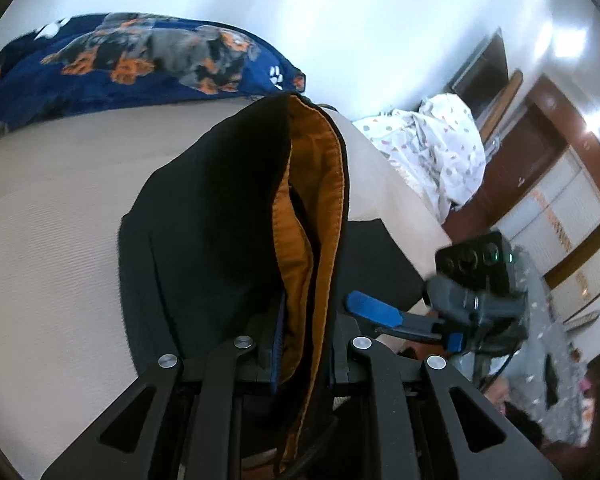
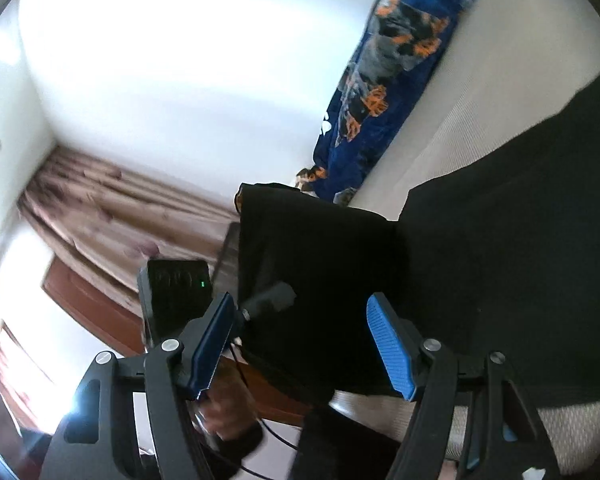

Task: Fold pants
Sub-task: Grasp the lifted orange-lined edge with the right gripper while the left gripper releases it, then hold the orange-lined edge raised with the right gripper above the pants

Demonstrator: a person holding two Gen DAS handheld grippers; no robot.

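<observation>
Left wrist view: left gripper (image 1: 300, 354) has its jaws pressed onto a bunched edge of the pants (image 1: 220, 220), black outside, mustard-orange lining showing. The fabric runs straight out from the jaws, long axis pointing away toward the far end of the bed (image 1: 52, 208), where the blue dog-print blanket (image 1: 140, 56) lies. The far part of the pants rests on the beige mattress surface; the near part is lifted into the jaws. The right gripper (image 1: 374, 310) shows at lower right, just beside the pants' right side, blue pads visible, nothing between them that I can make out. A white dotted sheet (image 1: 432, 148) is bunched at the bed's right side, well apart from the pants.

Right wrist view: right gripper (image 2: 300, 344) jaws are spread wide and hold nothing. Black pants (image 2: 480, 280) fill the space ahead and to the right; a raised flap of them hangs straight in front of the open jaws, near but not touching either pad. The rest spreads right across the bed (image 2: 460, 128). The left gripper's body is partly seen at left behind the flap. The blue blanket (image 2: 380, 80) lies along the bed's far edge; curtain (image 2: 112, 208) sits at left.

Judgement: the left side has the grip, the right is free. The edge it needs lies dead ahead of its jaws, so the next move probably calls for a short forward reach and a close on the hanging flap, then both carry the fold along the pants' long axis.
</observation>
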